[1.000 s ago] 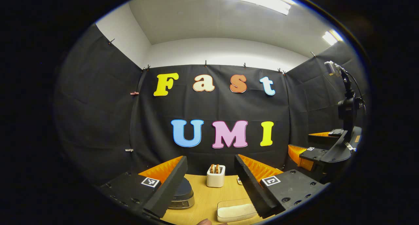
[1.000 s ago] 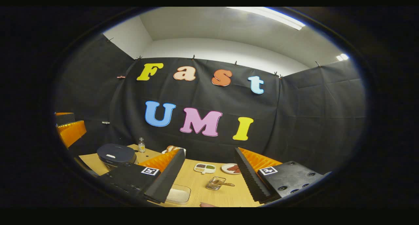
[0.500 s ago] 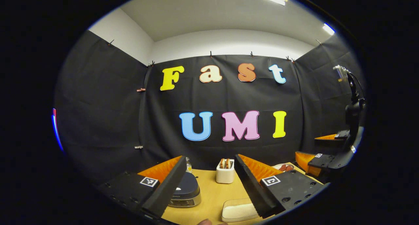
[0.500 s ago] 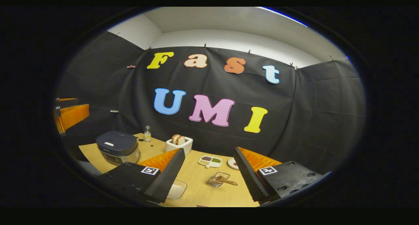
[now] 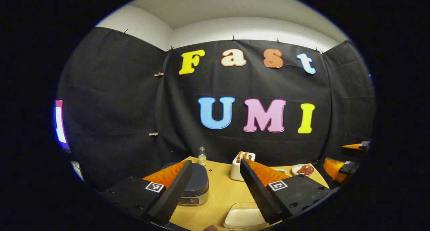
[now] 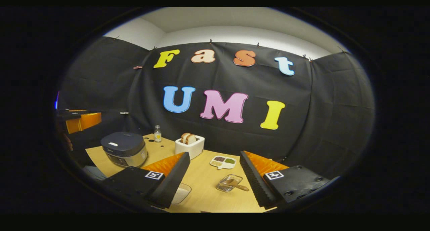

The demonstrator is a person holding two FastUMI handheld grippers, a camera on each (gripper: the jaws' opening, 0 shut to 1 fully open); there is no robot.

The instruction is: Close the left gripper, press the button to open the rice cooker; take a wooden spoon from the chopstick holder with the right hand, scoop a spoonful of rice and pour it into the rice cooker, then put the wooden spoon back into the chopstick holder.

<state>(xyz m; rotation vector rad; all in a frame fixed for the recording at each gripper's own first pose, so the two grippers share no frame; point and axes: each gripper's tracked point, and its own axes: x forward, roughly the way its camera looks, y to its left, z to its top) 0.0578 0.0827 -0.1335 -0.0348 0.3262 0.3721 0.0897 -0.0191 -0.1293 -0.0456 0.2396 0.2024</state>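
The dark-lidded rice cooker [image 6: 125, 152] stands shut at the table's left; in the left gripper view the rice cooker [image 5: 198, 185] is half hidden behind my left finger. A wooden spoon [image 6: 235, 184] lies in a clear holder [image 6: 228, 183] near the table's middle. A shallow tray of white rice [image 5: 243, 217] sits at the front; the same rice tray [image 6: 182, 193] peeks out from behind a finger in the right gripper view. My left gripper [image 5: 215, 190] and right gripper [image 6: 211, 185] are both open, empty and above the table's near side.
A white toaster [image 6: 190, 146] with bread slices stands mid-table, with a small bottle [image 6: 157, 133] behind the cooker. A divided dish of beans [image 6: 222, 161] and a plate of red food [image 5: 302, 169] lie further right on the wooden table [image 6: 201, 177].
Both views have tilted downward and show more of the table. In the left gripper view the cooker and toaster have slid right; the other gripper has dropped toward the right edge.
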